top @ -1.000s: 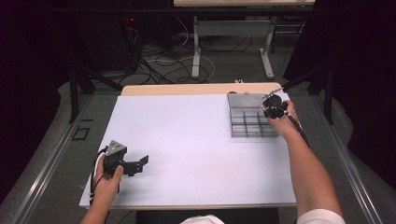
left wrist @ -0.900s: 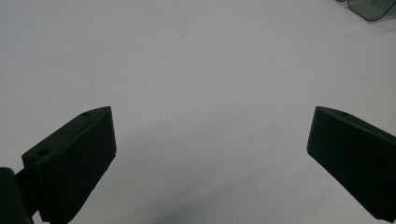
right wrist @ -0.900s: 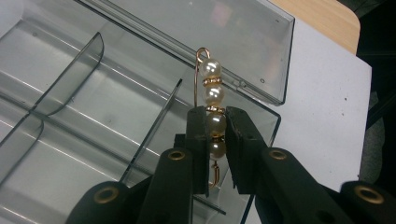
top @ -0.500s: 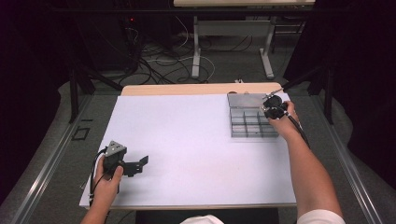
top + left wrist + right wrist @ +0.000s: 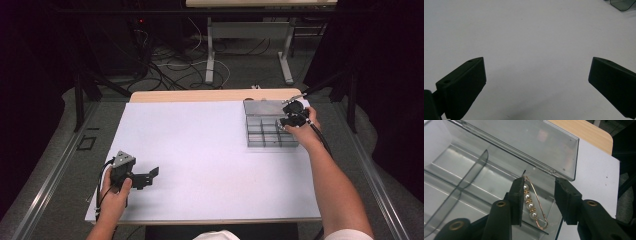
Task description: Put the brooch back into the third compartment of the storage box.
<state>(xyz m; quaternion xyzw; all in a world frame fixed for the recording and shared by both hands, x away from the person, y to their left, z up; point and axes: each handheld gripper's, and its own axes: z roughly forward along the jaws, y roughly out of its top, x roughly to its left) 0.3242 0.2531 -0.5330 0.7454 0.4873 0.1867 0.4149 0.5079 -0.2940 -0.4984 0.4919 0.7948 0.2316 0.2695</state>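
White sheeting covers most of the surface [image 5: 210,150], with a strip of bare wood along its 12 o'clock edge and dark floor with loose cables beyond. A clear plastic organizer box [image 5: 270,131] with a grid of compartments sits toward 2 o'clock, its lid standing open at the far side.

My right gripper [image 5: 537,195] hangs over the box's right-hand edge, at about 2 o'clock on the surface in the high view [image 5: 294,116]. Its jaws have just been opening: a second ago they were pressed together, and now a narrow gap stands between them. In that gap lies a gold pin [image 5: 534,202] strung with four pearl beads, resting in the corner compartment just below the lid's hinge. The beads sit right against my left-hand jaw, while the other jaw stands clear of the wire, so I am no longer squeezing the pin. Whether the first jaw is actually touching the beads I cannot tell.

My left gripper [image 5: 536,75] is down at 7 o'clock in the high view [image 5: 145,177], well apart from the box, its jaws spread wide with nothing between them but bare white sheeting. It sits in the same spot as before. My right hand [image 5: 300,127] has hardly shifted either; the jaw gap is the real change.
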